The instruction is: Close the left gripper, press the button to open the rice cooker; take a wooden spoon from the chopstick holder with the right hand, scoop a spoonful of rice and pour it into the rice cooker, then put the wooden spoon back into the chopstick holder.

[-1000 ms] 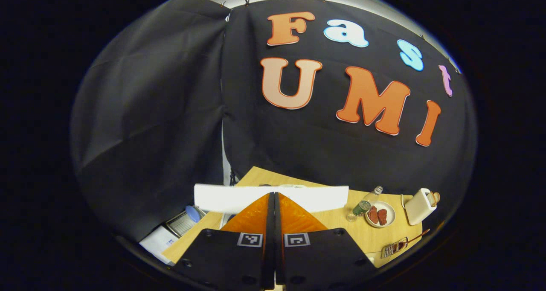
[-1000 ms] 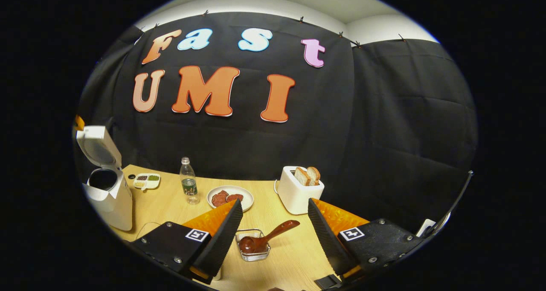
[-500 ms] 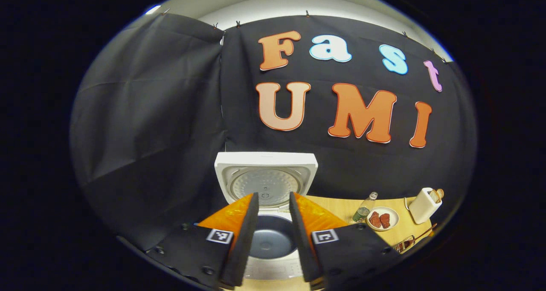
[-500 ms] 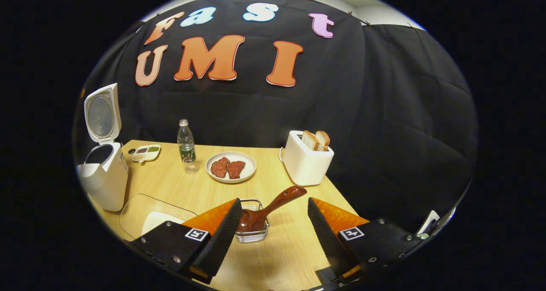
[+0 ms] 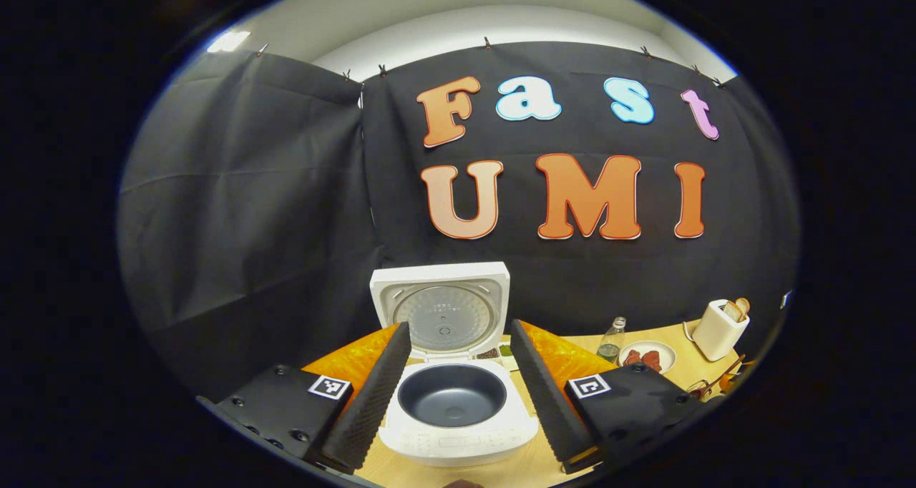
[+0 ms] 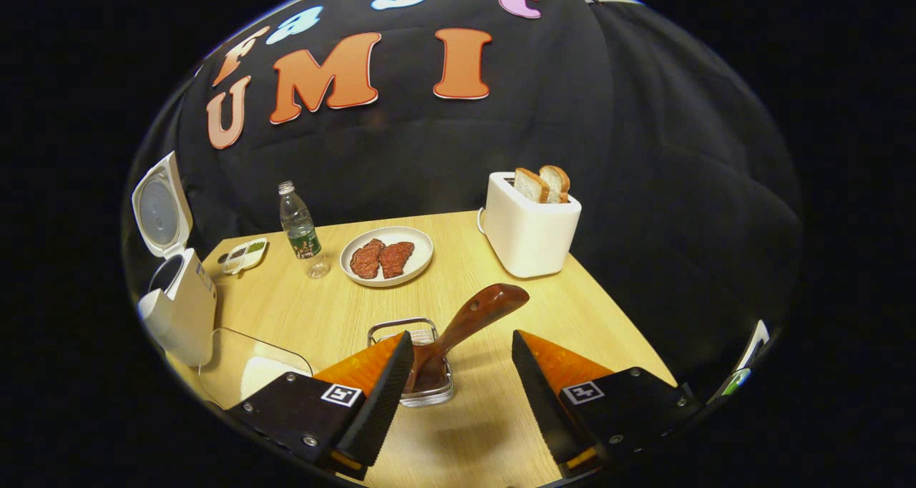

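Here the rice cooker (image 5: 458, 402) is seen in the left gripper view standing on the wooden table (image 5: 647, 381) with its lid (image 5: 442, 315) raised upright behind an empty dark inner pot (image 5: 451, 395). The left gripper (image 5: 458, 391) is held spread wide, nothing gripped between its fingers, which frame the cooker from either side without touching it. Farther right on the table a water bottle (image 5: 610, 339), a plate of meat (image 5: 646, 356) and a toaster (image 5: 718, 327) are seen.

In the right gripper view the right gripper (image 6: 461, 388) is likewise parted and empty, poised above the table near the chopstick holder (image 6: 415, 363), a small wire-framed container. The wooden spoon (image 6: 465, 327) is propped in that holder, bowl down, its handle slanting up and to the right between the two fingers but apart from both. The opened cooker is seen at the far left edge, a clear lidded container (image 6: 250, 363) with something white in it just beside it, and a small sauce dish (image 6: 243, 254) behind.
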The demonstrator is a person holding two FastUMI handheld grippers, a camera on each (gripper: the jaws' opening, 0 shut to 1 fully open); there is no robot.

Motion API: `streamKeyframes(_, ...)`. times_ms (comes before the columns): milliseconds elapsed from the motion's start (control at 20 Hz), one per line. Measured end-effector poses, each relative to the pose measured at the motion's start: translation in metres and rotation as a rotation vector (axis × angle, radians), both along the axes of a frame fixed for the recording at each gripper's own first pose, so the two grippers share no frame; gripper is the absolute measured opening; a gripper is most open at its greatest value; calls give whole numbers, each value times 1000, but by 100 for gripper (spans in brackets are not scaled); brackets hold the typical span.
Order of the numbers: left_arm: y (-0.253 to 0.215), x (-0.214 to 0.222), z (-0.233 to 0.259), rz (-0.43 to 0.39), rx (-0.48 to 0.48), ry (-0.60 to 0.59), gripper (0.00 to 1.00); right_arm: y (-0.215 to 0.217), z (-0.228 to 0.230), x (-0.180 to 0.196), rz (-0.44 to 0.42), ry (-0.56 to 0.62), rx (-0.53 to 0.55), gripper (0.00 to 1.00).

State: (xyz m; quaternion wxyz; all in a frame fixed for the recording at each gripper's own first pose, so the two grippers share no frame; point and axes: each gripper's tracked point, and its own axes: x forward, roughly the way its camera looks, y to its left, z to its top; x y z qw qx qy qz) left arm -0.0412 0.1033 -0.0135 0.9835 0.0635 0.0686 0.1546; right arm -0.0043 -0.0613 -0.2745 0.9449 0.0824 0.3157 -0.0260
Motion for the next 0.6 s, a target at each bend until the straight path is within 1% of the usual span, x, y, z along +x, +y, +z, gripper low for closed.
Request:
streamKeyframes(50, 0, -7, 2, 11, 7, -16, 95, -1, -1, 8, -7, -11, 29, 85)
streamKeyframes(150, 8, -21, 7, 68, 25, -43, 95, -2, -10, 17, -4, -6, 67, 81)
streamKeyframes(200, 7, -25, 4, 87, 14, -42, 95, 0, -15, 20, 5, 5, 91, 75)
streamKeyframes(250, 6, -30, 2, 102, -2, -40, 96, 2, -19, 25, 11, 10, 120, 73)
streamKeyframes(300, 4, -34, 0, 112, -14, -36, 96, 4, -19, 29, 18, 8, 153, 67)
streamKeyframes(350, 4, -41, 0, 129, -15, -37, 94, 6, -19, 31, 24, 2, 182, 64)
streamKeyframes(400, 5, -48, 5, 149, -6, -51, 94, 8, -21, 34, 22, -3, 209, 61)
streamKeyframes(500, 3, -58, 14, 173, -3, -91, 94, 12, -26, 40, 21, -6, 260, 59)
streamKeyframes(600, -3, -66, 9, 184, -18, -96, 96, 14, -32, 42, 15, 5, 287, 58)
